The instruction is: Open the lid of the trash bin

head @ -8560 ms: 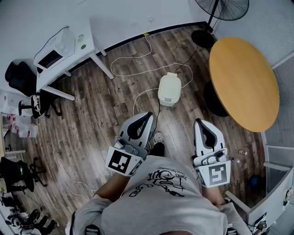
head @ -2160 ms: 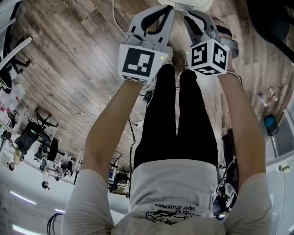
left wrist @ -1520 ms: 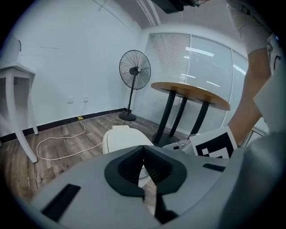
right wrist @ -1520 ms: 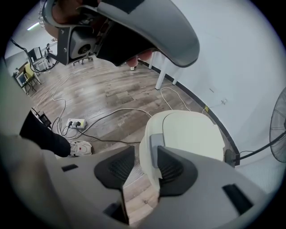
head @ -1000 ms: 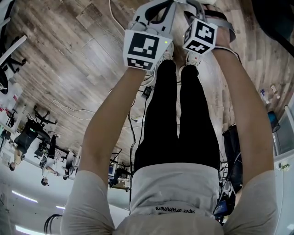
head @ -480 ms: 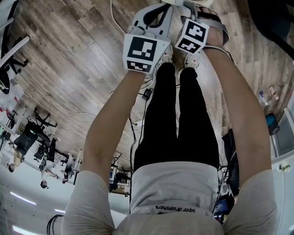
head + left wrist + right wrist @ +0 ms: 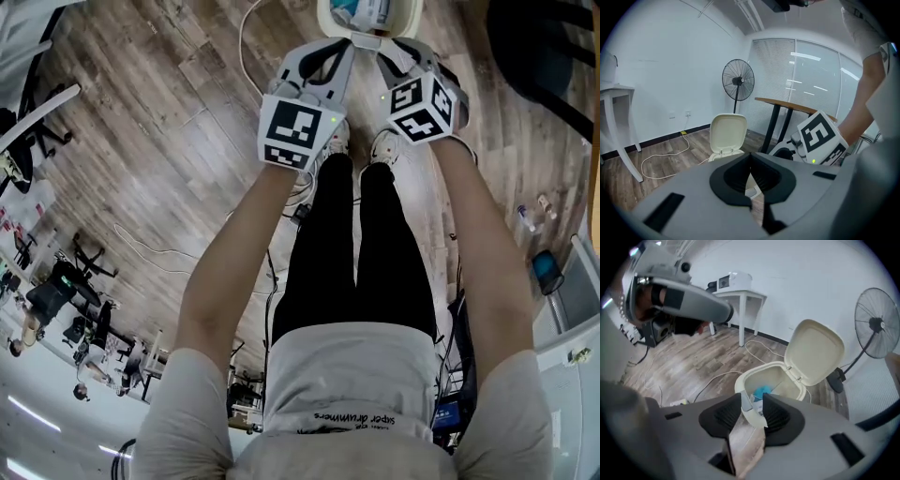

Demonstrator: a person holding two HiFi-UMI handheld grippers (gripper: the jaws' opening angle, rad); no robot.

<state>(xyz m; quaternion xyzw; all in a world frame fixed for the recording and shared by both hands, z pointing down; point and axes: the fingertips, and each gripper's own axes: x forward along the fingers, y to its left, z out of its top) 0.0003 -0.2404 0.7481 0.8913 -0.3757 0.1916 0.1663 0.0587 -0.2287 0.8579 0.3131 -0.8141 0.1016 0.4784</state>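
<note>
The cream trash bin stands on the wood floor with its lid swung up and back; blue and white rubbish lies inside. In the head view the bin is at the top edge, just beyond both grippers. My left gripper is shut, its jaws meeting with nothing in them, and it points toward the raised lid. My right gripper hangs above the bin's front rim. Its jaws stand apart and are closing, with nothing between them.
A standing fan and a round wooden table are behind the bin. A white table stands by the wall, and cables trail over the floor. My legs and shoes are right under the grippers.
The lid was down in the earliest frame and now stands up. Over the last second both grippers lifted away from the bin, and the right one rolled so its marker cube faces differently.
</note>
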